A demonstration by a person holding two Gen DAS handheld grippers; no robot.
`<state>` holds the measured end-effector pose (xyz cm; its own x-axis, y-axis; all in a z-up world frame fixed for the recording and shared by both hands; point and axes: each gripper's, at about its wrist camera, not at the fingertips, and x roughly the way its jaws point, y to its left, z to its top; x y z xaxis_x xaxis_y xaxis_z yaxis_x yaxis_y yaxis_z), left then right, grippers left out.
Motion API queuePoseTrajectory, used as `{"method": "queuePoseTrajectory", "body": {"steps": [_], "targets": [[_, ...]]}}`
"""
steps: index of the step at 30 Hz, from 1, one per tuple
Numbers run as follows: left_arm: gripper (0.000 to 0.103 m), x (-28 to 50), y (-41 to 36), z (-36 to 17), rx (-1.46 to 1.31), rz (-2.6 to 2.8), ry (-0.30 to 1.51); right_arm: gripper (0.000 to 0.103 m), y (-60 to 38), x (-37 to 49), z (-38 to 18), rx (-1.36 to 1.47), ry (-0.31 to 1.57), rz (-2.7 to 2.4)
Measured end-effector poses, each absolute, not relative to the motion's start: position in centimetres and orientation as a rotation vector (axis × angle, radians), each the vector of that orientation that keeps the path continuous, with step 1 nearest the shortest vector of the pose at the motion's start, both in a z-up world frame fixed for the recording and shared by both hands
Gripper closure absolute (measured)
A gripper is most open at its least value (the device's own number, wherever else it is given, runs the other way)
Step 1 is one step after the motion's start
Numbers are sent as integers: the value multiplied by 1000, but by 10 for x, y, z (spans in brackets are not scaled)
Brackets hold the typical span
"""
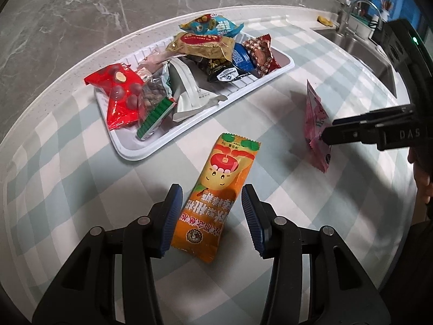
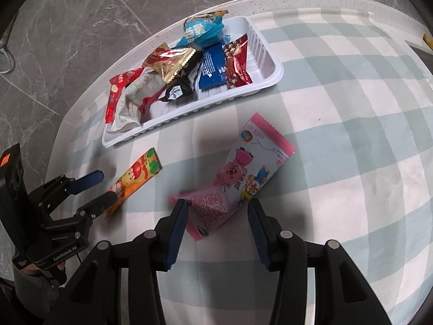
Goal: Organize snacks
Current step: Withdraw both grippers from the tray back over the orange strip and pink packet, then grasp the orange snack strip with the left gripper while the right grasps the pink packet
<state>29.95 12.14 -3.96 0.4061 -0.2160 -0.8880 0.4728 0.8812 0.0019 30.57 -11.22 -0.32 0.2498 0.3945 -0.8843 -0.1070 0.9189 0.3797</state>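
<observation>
A grey marble-patterned floor (image 1: 67,13) lies behind a round white bench (image 1: 89,62) covered with a pale green-and-white checked cloth (image 1: 284,103). At two o'clock in the left wrist view a steel sink (image 1: 360,51) with a tap is set into the bench.

A white tray (image 1: 130,149) sits on the cloth at about twelve o'clock, piled with snack packets, a red packet (image 1: 119,97) overhanging its nine o'clock end.

The pink packet (image 2: 238,176) lies on the cloth at six o'clock of the tray, its near end between the blue pads of the right hand-held gripper (image 2: 217,233); the jaws are spread, the left pad at its edge, the right pad apart.

The orange packet (image 1: 216,197) lies flat at six o'clock of the tray, between the spread pads of the left hand-held gripper (image 1: 209,219), the left pad just beside it, the right pad apart.
</observation>
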Motion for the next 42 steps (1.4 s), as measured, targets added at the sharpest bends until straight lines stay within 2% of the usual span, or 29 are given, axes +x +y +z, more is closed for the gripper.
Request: {"method": "queuePoseTrajectory", "body": {"steps": [15, 30, 32, 33, 34, 38, 42], "targets": [[59, 314, 103, -59, 408, -481, 1101, 45, -106, 321, -7, 281, 1299, 319], [59, 319, 100, -69, 416, -511, 1120, 45, -106, 333, -14, 342, 1330, 282], [61, 319, 101, -70, 399, -517, 1121, 48, -106, 335, -14, 331, 1329, 274], [66, 319, 102, -70, 386, -530, 1126, 54, -106, 335, -14, 324, 1327, 274], [68, 318, 101, -70, 382, -540, 1127, 66, -106, 336, -15, 325, 1330, 284], [79, 313, 97, -68, 345, -575, 1126, 74, -113, 336, -16, 363, 1332, 324], [82, 310, 96, -67, 268, -602, 1139, 77, -124, 331, -12, 386, 1313, 357]]}}
